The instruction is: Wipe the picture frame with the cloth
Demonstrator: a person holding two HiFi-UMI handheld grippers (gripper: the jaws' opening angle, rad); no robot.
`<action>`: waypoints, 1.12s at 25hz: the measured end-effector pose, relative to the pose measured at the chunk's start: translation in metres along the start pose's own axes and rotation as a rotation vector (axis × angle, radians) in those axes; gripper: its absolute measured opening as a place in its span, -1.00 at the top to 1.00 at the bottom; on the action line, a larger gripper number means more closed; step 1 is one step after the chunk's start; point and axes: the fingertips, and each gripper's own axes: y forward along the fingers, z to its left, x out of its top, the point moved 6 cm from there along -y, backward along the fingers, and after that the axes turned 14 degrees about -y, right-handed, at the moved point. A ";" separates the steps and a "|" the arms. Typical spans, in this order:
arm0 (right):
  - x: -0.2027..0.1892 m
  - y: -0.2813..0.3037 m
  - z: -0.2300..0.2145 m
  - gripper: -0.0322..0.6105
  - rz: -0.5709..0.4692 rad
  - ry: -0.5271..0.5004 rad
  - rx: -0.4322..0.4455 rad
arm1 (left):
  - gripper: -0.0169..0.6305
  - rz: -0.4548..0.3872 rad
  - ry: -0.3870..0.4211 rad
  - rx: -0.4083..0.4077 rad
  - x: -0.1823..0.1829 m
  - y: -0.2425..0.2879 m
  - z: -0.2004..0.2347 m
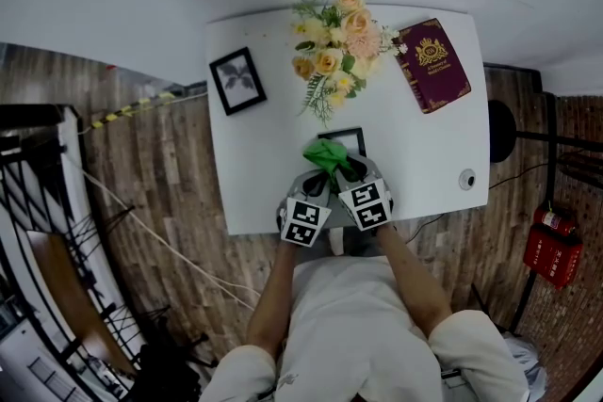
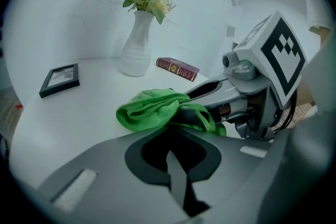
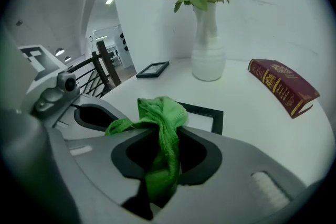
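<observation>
Head view: the left gripper (image 1: 316,186) and right gripper (image 1: 353,176) sit side by side at the counter's (image 1: 273,174) near edge, with the cloth (image 1: 327,153) bunched over the picture frame (image 1: 347,138). Left gripper view: jaws together, empty. Right gripper view: jaws clamped on the cloth (image 3: 163,118).

white vase of flowers (image 3: 208,57), maroon book (image 1: 432,64)

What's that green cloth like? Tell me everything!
The green cloth looks soft, fuzzy and scrunched into a bunch. The right tongs are shut on one end, and the rest bulges out past their tips. It is over the near picture frame, which lies flat on the white table. Whether they touch is unclear.
</observation>
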 end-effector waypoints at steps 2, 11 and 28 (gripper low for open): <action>-0.005 -0.004 -0.004 0.61 0.011 0.000 -0.015 | 0.89 0.000 -0.001 0.000 0.000 0.000 0.000; -0.023 -0.025 -0.029 0.61 0.040 0.016 -0.082 | 0.89 0.000 0.005 -0.007 0.000 0.001 0.000; -0.036 -0.086 -0.054 0.61 0.028 0.107 -0.264 | 0.89 0.005 0.016 -0.034 0.000 0.001 0.003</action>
